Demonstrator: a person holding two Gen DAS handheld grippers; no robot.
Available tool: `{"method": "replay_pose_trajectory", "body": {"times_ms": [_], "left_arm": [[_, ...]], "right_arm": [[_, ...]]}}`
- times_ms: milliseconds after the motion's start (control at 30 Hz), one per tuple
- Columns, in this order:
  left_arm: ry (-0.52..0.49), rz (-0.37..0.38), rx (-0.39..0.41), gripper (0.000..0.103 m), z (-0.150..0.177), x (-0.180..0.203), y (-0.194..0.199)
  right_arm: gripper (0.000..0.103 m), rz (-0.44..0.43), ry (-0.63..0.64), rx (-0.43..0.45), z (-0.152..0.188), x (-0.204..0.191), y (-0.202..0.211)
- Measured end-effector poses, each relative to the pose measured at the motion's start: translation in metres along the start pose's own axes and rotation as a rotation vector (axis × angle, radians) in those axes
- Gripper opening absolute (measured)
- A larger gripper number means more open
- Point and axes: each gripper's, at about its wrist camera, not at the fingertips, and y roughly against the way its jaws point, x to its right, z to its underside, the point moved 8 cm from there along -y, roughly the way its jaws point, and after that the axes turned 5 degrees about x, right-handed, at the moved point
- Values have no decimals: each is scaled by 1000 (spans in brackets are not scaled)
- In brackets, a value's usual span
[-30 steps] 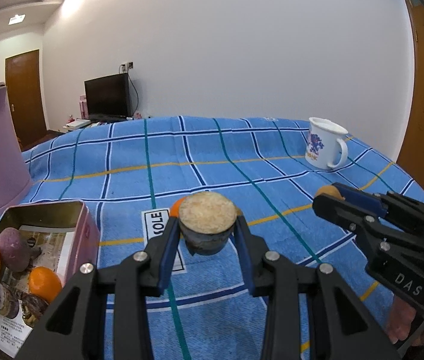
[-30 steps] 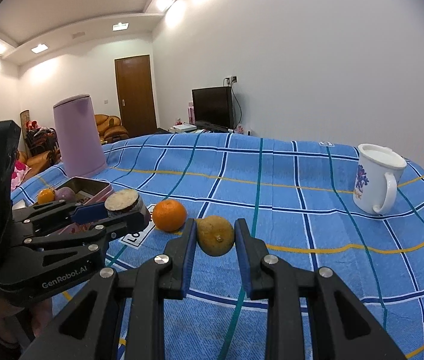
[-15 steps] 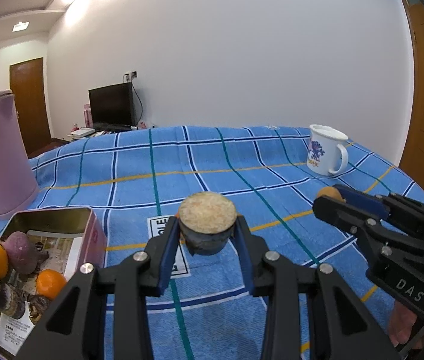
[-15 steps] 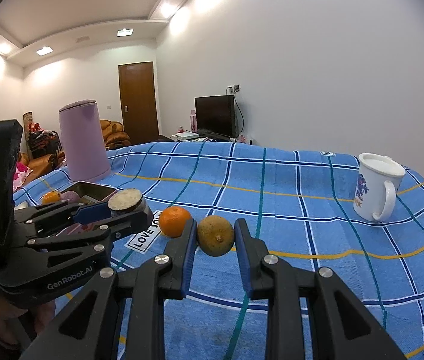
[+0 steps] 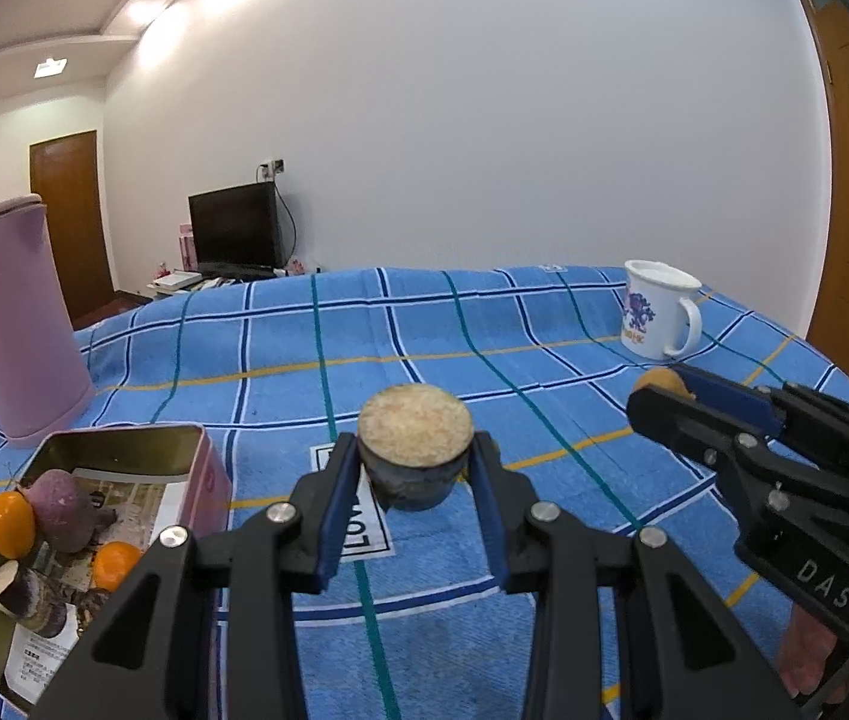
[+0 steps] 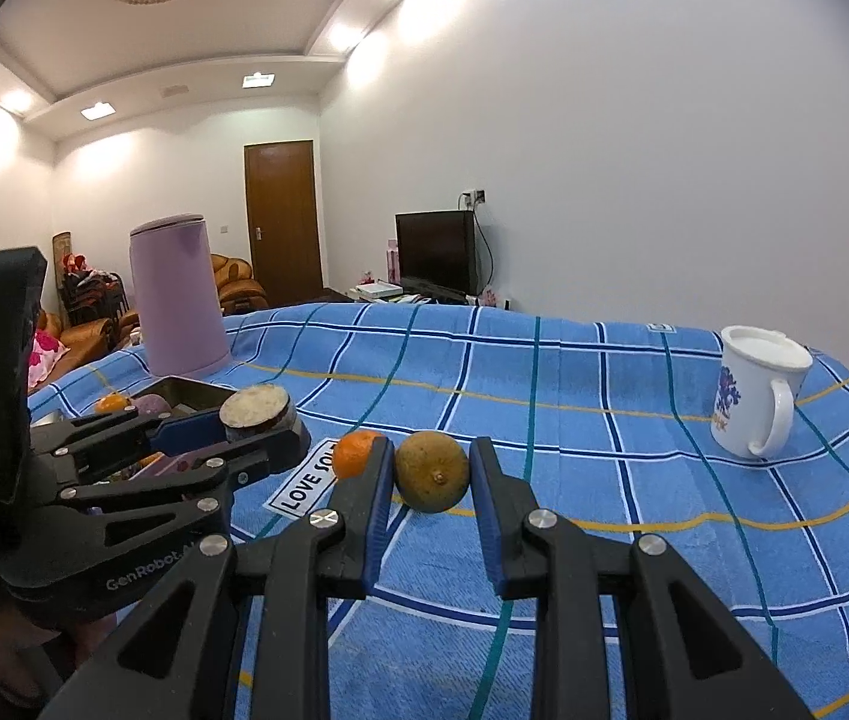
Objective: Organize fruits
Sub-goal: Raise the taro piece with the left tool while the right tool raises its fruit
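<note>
Over the blue checked cloth, the left gripper point(image 5: 415, 468) is clamped on a cut yam piece point(image 5: 415, 450), pale cut face up, held clear of the surface point(image 5: 484, 324). Just beside it on the right, the right gripper point(image 6: 431, 474) is closed on a brownish-yellow fruit point(image 6: 431, 471), also lifted. An orange point(image 6: 354, 453) lies on the cloth close by the right gripper's left finger, next to a "LOVE" label point(image 6: 304, 483). Left of the left gripper sits an open tin point(image 5: 208, 468) holding two oranges point(image 5: 9, 525), a purple yam point(image 5: 61, 510) and another cut yam chunk point(image 5: 22, 594). Behind the tin stands a lilac kettle point(image 5: 16, 324). Far right on the cloth, a white mug point(image 5: 655, 318), upright, well apart from the fruit. A hand point(image 5: 808, 654) partly shows under the right gripper.
</note>
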Motion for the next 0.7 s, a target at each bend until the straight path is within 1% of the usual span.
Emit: {"method": "replay_pose_trajectory", "body": {"times_ms": [700], "left_arm": [[-10, -34, 55, 38, -5, -3, 11]], "right_arm": [[27, -9, 1, 46, -5, -6, 6]]}}
